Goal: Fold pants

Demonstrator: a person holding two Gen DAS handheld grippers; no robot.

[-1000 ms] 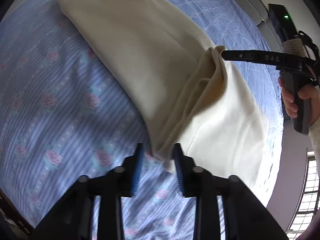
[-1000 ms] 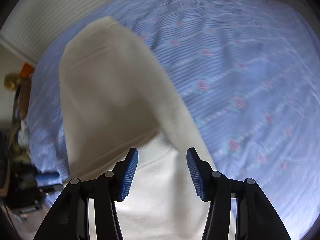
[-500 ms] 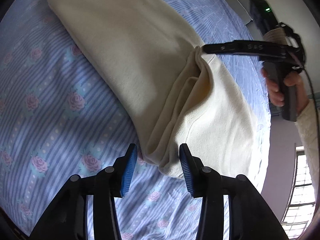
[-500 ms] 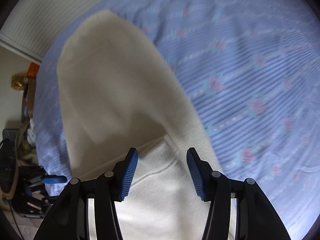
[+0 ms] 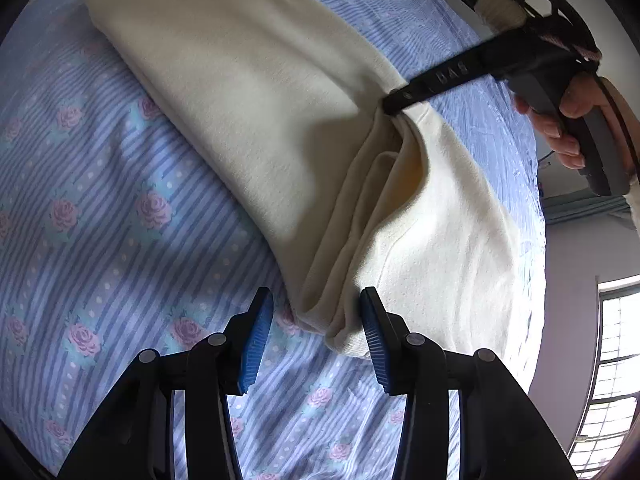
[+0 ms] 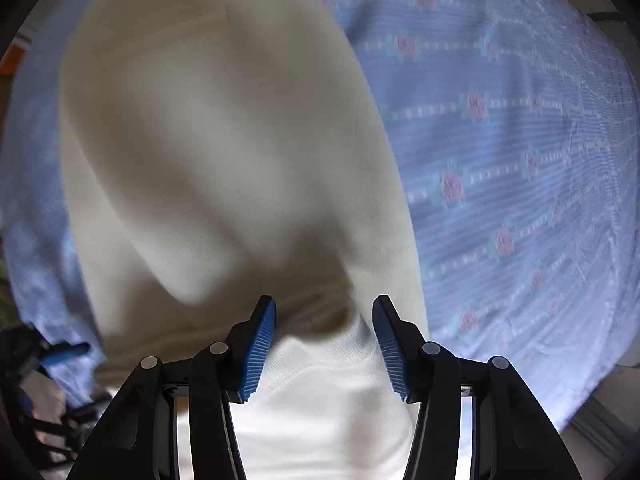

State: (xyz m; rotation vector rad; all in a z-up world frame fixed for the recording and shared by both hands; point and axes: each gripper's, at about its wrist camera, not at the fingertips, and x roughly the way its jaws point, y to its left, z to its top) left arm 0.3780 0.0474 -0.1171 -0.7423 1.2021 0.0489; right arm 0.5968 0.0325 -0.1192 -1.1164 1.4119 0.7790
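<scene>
Blue flowery bed sheet (image 5: 100, 184) lies under the cream pants (image 5: 248, 92). Left tool (image 5: 316, 340), half open, holds nothing; the folded corner sits between its pads. Right tool (image 6: 324, 344), also half open and empty, hovers over the fold, ready to pinch.

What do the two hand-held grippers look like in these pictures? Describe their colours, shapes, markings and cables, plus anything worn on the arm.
The left gripper has black angular arms with round silver pivot pins and ribbed blue pads. The right gripper matches; from outside it shows a long black finger with embossed lettering, a dark grey pistol-style handle, black cables and a green light. A cream sleeve edges the right wrist.
</scene>
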